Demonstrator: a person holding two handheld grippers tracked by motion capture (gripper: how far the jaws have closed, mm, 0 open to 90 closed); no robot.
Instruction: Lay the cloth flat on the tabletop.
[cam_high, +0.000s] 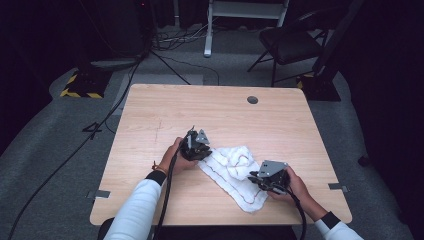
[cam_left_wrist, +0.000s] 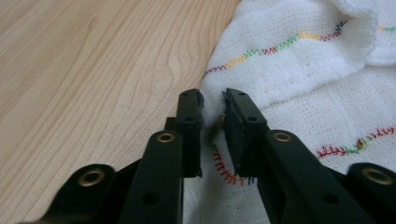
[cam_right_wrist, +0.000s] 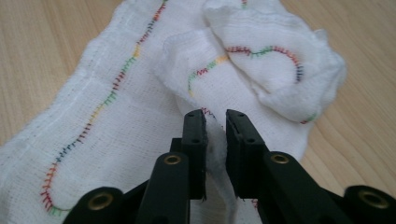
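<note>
Jaws of left gripper (cam_left_wrist: 214, 109) drawn narrow, pinching a fold of white cloth (cam_left_wrist: 299, 88) at its hem with the multicoloured zigzag stitching. Jaws of right gripper (cam_right_wrist: 215, 128) equally narrow, clamping a raised pleat of the same cloth (cam_right_wrist: 140, 107). Cloth (cam_high: 232, 172) crumpled, lying slantwise on the desk (cam_high: 150, 115) near its front edge, between left gripper (cam_high: 196, 145) and right gripper (cam_high: 267, 178). Hands behind each gripper, white sleeves entering over the front edge.
</note>
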